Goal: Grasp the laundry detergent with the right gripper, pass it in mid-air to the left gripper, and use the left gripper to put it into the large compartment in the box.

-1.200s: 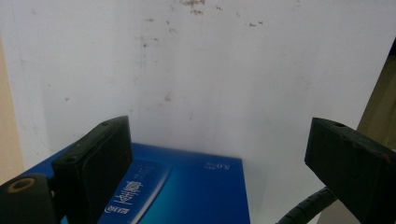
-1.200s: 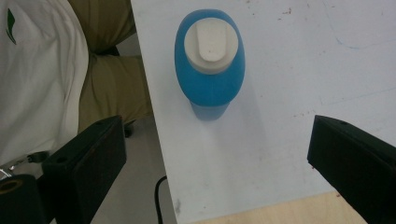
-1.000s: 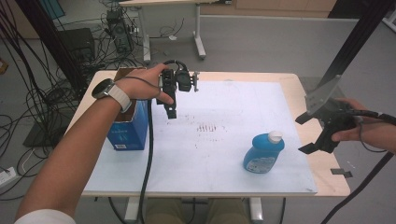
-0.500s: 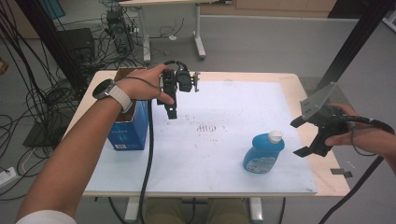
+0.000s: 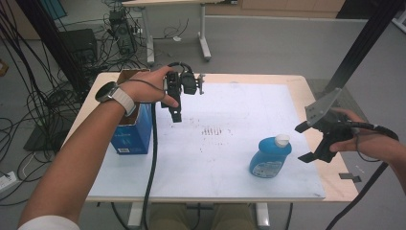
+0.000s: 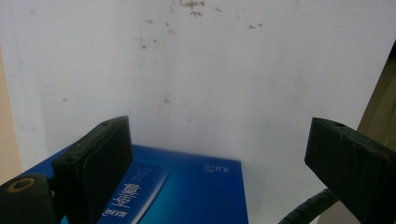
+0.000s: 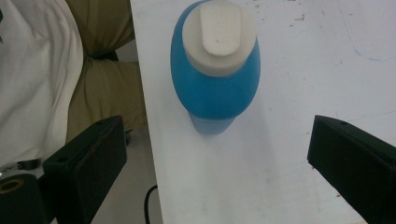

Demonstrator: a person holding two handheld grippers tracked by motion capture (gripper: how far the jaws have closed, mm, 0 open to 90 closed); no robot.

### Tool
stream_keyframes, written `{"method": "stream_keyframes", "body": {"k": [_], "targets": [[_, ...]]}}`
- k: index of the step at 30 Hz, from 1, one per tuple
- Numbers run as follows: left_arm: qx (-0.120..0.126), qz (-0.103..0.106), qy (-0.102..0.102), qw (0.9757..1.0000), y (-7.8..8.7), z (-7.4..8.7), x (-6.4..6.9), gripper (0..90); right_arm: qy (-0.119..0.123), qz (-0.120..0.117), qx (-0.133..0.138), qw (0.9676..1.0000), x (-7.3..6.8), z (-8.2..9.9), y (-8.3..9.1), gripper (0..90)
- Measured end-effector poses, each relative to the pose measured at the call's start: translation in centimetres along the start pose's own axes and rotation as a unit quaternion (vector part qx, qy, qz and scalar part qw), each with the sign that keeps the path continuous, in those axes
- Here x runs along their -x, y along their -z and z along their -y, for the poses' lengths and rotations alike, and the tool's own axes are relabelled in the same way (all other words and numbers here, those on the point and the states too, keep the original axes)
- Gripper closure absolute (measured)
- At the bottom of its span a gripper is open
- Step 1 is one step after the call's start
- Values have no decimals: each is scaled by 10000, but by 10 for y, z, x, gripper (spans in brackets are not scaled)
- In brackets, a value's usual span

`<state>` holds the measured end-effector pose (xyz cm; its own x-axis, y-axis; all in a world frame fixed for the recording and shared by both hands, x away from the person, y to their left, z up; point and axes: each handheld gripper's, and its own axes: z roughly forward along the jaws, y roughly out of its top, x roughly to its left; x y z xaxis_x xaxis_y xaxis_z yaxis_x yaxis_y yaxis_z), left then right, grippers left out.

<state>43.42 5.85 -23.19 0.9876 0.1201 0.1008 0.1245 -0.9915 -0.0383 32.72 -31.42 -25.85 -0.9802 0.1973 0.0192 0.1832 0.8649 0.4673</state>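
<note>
The right gripper (image 5: 313,143) hangs in the air by the right edge of the table (image 5: 335,172), and its two black jaws are wide apart with nothing between them. It points at the blue bottle (image 5: 269,158), which stands up straight on the white sheet (image 5: 230,110), near the front edge and just to the left of the gripper. In the right gripper view the bottle (image 7: 215,79) is ahead of the jaws, a little left of the middle, and its white cap (image 7: 219,37) is on top. The gripper and the bottle are not touching yet.

The left gripper (image 5: 176,112) is held up over the far left part of the table, well apart from the bottle. Its jaws are wide apart too and hold nothing. A blue box (image 5: 131,132) stands under it on the left side, and its top (image 6: 187,191) shows between the jaws in the left gripper view.

The bottle looks tall and smooth, and it stands near the table edge. If the right gripper comes in crooked, one jaw could bump the bottle first and tip it over or push it off the table. If the jaws close too high on the cap, the bottle might slip out.
</note>
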Motion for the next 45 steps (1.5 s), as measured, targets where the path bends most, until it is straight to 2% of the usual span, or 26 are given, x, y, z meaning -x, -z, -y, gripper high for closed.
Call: {"method": "stream_keyframes", "body": {"k": [9,16,28,35,45], "targets": [[-3,14,13,10000,-2,2,1,81,35,14,109,9999,1,4,-8,47],[20,27,35,10000,-4,1,1,81,-39,43,173,9998,1,7,-14,45],[42,41,37,10000,-6,0,2,81,-65,-28,259,9996,1,13,-28,47],[52,60,51,10000,-8,1,2,81,45,-36,315,9995,1,14,-33,50],[48,55,59,10000,-8,2,3,81,48,-69,396,9992,2,16,-39,52]]}}
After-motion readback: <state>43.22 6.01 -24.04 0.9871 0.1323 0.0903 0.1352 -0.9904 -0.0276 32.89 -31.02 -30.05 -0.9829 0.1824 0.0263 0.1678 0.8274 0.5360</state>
